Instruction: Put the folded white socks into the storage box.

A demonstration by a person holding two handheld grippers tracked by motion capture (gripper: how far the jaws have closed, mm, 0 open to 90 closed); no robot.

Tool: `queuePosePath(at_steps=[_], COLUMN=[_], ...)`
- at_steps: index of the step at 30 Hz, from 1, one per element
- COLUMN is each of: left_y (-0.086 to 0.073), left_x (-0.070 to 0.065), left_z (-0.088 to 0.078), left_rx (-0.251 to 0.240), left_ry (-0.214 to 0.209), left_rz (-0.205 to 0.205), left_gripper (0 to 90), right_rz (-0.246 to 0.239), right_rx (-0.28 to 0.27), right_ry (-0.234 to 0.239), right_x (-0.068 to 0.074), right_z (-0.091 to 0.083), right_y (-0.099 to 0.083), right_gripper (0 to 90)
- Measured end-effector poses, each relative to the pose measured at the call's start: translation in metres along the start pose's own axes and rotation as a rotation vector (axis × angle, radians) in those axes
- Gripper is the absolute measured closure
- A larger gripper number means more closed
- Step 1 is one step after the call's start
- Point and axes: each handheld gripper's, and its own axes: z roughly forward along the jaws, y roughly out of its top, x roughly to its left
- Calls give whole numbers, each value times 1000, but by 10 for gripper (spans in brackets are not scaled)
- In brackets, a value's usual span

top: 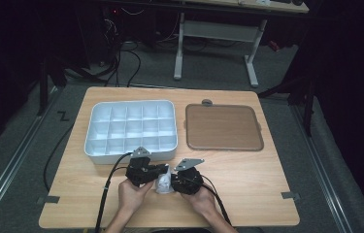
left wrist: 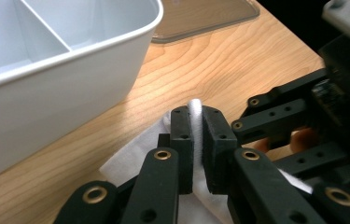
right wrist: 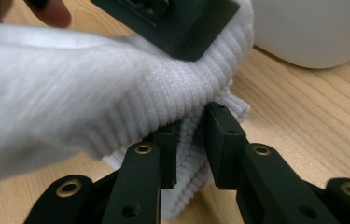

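A white ribbed knit cloth (top: 164,183) is held up between my two grippers near the table's front edge. My left gripper (top: 160,171) comes in from the left, and in the left gripper view it (left wrist: 197,116) is shut on a thin fold of the cloth (left wrist: 130,156). My right gripper (top: 171,182) comes in from the right. In the right gripper view it (right wrist: 192,127) has the ribbed edge of the cloth (right wrist: 116,93) pinched between its pads. The two grippers sit close together, almost tip to tip. A hand holds each one.
A white compartment tray (top: 131,103) stands just behind the grippers, its wall close in the left gripper view (left wrist: 70,74). A flat brown lid (top: 223,127) lies to its right. Bare wooden tabletop (top: 257,179) stretches to the right of the hands.
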Motion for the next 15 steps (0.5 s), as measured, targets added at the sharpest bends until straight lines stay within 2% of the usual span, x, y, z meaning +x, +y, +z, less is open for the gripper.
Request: queuePosePath(at_steps=[8, 12, 15], left_y=[-2, -4, -5], left_x=[7, 6, 6], left_z=[1, 3, 4], left_rx=[5, 12, 11], left_ry=[17, 21, 22], left_rz=[-3, 3, 4], left_gripper=[841, 842, 842], right_rz=[18, 38, 30], right_rx=[-25, -44, -33], right_ry=[-26, -33, -39], right_x=[2, -1, -2], right_z=[-13, -24, -25], right_y=[-6, -13, -16], right_gripper=[634, 626, 623])
